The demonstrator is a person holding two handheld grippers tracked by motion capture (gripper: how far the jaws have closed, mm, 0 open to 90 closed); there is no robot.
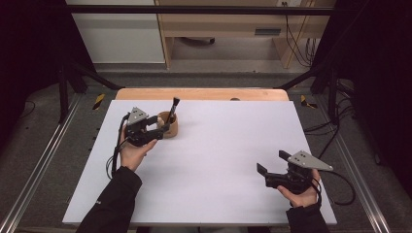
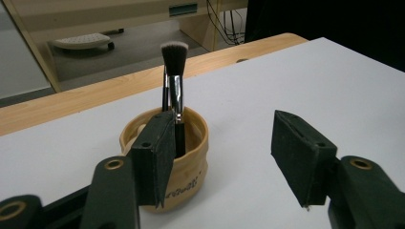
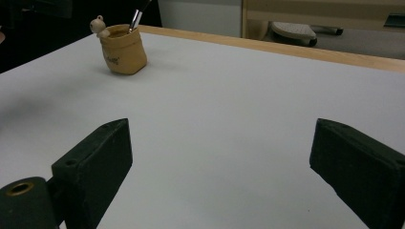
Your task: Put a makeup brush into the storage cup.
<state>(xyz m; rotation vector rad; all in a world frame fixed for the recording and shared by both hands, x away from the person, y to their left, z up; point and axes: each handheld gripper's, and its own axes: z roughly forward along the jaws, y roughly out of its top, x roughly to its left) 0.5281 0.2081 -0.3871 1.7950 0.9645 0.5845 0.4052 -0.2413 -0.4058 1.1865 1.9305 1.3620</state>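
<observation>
High view: one white rectangular worktop (image 1: 209, 165) with a light wooden strip along its far edge; two black two-jaw grippers; one small tan pouch-shaped ceramic cup (image 1: 169, 124); brushes standing in it.

Item 1, cup: stands on the far left part of the worktop, upright. Contents: one black-handled makeup brush with a silver ferrule and pale-tipped bristles (image 1: 173, 108), leaning slightly, bristles up. Left gripper view adds a second thin dark handle (image 2: 165, 93) just behind that brush (image 2: 175, 76), and dark lettering on the cup's (image 2: 191, 157) wall. Right gripper view adds a small pale round-headed figure (image 3: 98, 26) on the cup's (image 3: 123, 50) rim.

Item 2, left gripper (image 1: 161, 127): just beside the cup on its near left side, jaws spread, nothing pinched; one jaw overlaps the cup's front wall in its own view, contact cannot be told.

Item 3, right gripper (image 1: 272, 162): near right part of the worktop, well apart from the cup, jaws spread wide over bare worktop.
</observation>
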